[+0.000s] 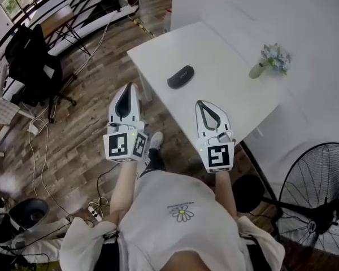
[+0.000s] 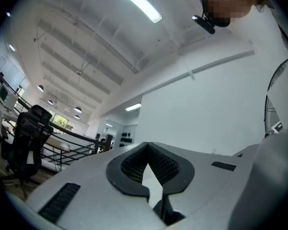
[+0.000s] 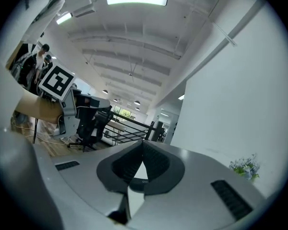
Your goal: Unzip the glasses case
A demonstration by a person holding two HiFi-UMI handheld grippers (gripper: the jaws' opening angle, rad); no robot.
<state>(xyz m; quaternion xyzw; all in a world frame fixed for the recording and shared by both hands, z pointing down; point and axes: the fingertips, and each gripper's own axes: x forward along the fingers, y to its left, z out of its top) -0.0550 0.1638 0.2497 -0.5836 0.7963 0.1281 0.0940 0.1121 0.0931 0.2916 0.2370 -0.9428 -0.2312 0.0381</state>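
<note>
Black glasses case lies on white table, any print on it too small to read; left gripper and right gripper both closed, empty, apart from it.

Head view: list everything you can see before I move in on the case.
Glasses case: one, black, on the table, ahead of both grippers.
Table: one, white, centre of view.
Flower vase: one, pale blue flowers, on the table's right side.
Fan: one, black, on the floor, lower right.
Office chair: one, black, upper left.
Railing: one, black, top left.
Cables: several, pale, on the wooden floor at left.
Left gripper: white, jaws together, empty, over the floor beside the table.
Right gripper: white, jaws together, empty, over the table's near edge.
</note>
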